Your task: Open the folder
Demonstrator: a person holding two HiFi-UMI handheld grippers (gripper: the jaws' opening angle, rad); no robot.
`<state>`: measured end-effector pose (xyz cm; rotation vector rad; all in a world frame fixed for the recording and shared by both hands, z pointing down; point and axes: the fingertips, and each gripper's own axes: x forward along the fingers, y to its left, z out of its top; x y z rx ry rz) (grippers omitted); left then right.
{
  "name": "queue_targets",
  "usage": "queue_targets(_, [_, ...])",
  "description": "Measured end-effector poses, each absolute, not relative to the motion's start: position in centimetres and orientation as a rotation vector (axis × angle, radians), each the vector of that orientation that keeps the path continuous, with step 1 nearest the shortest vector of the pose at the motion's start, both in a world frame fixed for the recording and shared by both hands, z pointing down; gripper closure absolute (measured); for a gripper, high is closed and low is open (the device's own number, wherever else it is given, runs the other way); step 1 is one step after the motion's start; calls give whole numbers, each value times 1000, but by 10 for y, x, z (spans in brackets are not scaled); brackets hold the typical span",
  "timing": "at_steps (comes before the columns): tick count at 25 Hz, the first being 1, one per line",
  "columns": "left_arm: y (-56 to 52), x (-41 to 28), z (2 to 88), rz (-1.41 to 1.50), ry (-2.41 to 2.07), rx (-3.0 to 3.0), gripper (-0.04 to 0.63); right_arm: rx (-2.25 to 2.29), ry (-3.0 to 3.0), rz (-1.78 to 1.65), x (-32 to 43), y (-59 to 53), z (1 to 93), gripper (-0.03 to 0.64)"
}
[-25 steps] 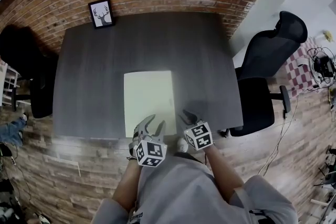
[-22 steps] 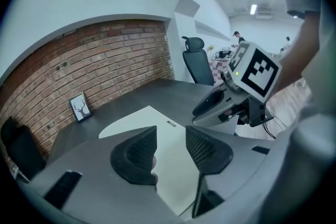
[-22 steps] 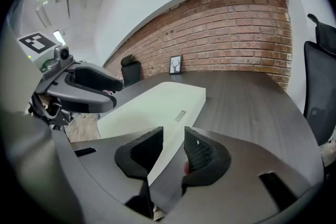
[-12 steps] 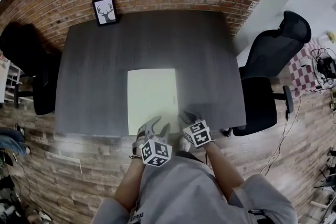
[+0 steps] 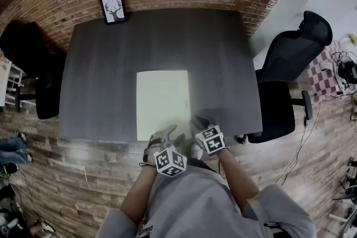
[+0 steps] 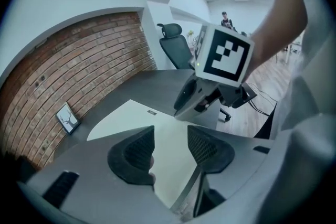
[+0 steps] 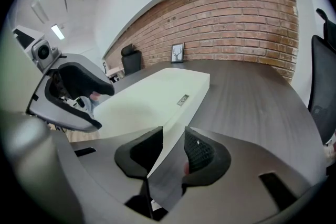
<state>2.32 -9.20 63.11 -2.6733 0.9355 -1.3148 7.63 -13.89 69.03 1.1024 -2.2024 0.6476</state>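
Note:
A pale yellow folder (image 5: pixel 162 102) lies closed and flat on the dark grey table (image 5: pixel 100 75), near its front edge. My left gripper (image 5: pixel 170 135) hovers at the folder's near edge. In the left gripper view its jaws (image 6: pixel 170 147) stand apart over the folder cover (image 6: pixel 131 118) with nothing between the pads; they have just been opening. My right gripper (image 5: pixel 197 123) is at the folder's near right corner. In the right gripper view the gripper (image 7: pixel 173 148) straddles the folder's right edge (image 7: pixel 181 105) without pressing on it; these jaws have also just been opening.
A small framed deer picture (image 5: pixel 113 8) stands at the table's far left corner against the brick wall. A black office chair (image 5: pixel 290 64) sits to the right of the table, and a dark chair (image 5: pixel 28 64) to its left. The person's torso is at the near edge.
My left gripper has shifted right and forward onto the folder's near edge, and its wrist has rolled. My right gripper has sunk slightly at the corner.

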Motion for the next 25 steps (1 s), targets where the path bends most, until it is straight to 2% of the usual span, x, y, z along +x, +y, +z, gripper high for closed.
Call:
queue_targets(13, [-63, 54, 667, -1437, 591, -2542, 380, 1106, -2193, 643, 77, -139, 692, 518])
queue_targets(25, [-61, 60, 684, -1487, 553, -2458, 383, 1107, -2186, 639, 78, -139, 693, 518])
